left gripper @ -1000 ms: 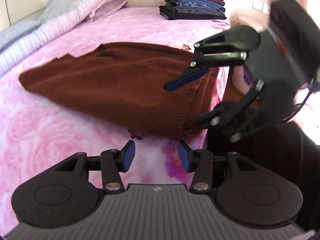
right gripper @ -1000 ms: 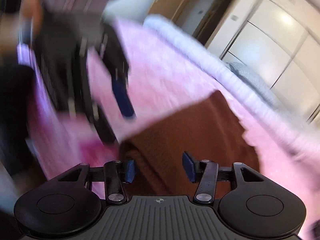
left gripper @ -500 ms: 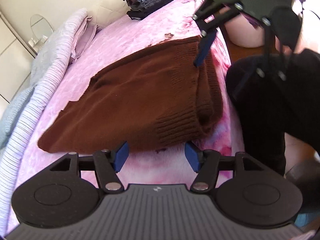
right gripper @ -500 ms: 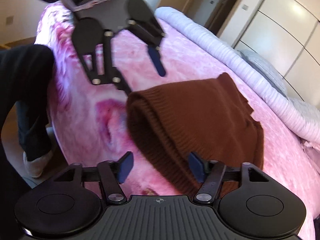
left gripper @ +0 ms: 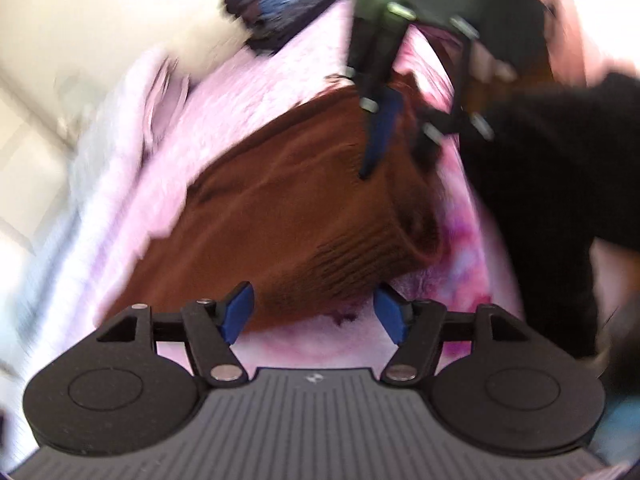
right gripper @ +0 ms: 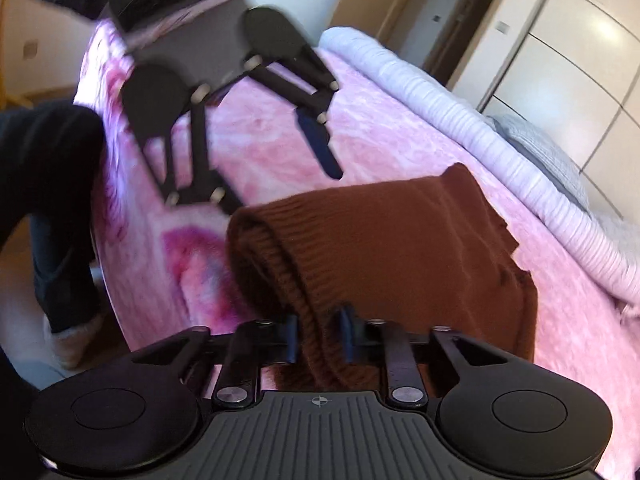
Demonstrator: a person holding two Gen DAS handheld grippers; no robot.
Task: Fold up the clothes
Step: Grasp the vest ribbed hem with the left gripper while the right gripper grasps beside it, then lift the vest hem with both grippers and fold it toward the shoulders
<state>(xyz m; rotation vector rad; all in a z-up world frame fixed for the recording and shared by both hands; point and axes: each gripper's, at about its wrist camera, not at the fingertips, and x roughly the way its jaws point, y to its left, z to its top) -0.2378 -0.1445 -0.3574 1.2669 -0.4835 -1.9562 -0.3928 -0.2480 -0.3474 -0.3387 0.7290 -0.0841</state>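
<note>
Right gripper (right gripper: 318, 338) clamping brown sweater (right gripper: 392, 240) hem, left gripper (left gripper: 316, 312) spread, seemingly just short of it

Both wrist views face each other closely across the brown sweater (left gripper: 304, 208).

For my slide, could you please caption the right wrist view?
Right gripper pinches the folded brown sweater on the pink bedspread.
</note>
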